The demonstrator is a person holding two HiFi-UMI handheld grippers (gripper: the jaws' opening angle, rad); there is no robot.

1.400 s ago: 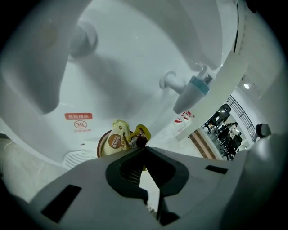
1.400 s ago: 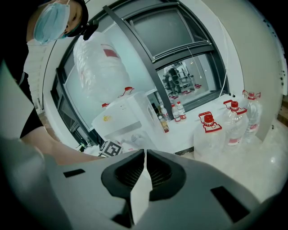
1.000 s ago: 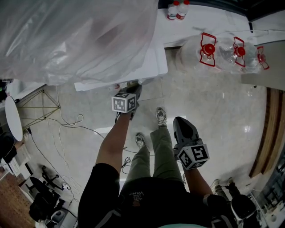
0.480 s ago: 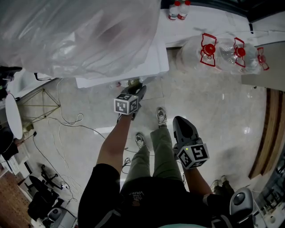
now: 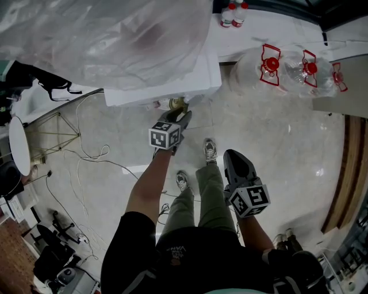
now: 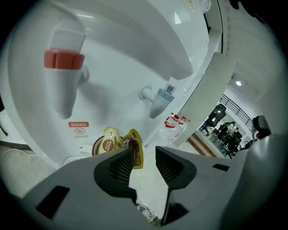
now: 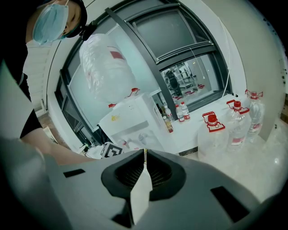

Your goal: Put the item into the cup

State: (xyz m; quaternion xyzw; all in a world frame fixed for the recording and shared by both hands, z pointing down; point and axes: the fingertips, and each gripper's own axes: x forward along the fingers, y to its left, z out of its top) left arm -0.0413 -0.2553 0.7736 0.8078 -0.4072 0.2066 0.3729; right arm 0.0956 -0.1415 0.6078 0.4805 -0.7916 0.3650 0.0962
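A brown paper cup (image 6: 102, 146) stands on the drip tray of a white water dispenser (image 5: 172, 80), under its taps. Two sachets stick out of the cup: a pale one (image 6: 112, 137) and a yellow-brown one (image 6: 133, 148). My left gripper (image 6: 144, 161) is right in front of the cup with its jaws opening. Nothing lies between them; the yellow-brown sachet is just beyond the left jaw. In the head view, the left gripper (image 5: 183, 112) reaches to the cup (image 5: 172, 104). My right gripper (image 5: 233, 155) hangs low by the person's legs, shut (image 7: 145, 168), with a thin pale sliver showing at the seam.
A red tap (image 6: 64, 60) and a blue tap (image 6: 164, 95) hang above the cup. A big plastic-wrapped jug (image 5: 103, 40) tops the dispenser. Large water jugs (image 5: 267, 66) stand to the right, small bottles (image 5: 232, 14) on a ledge. Cables (image 5: 92, 158) trail on the floor to the left.
The left gripper has crept a little forward and right toward the dispenser's tray. The right gripper has stayed where it was.
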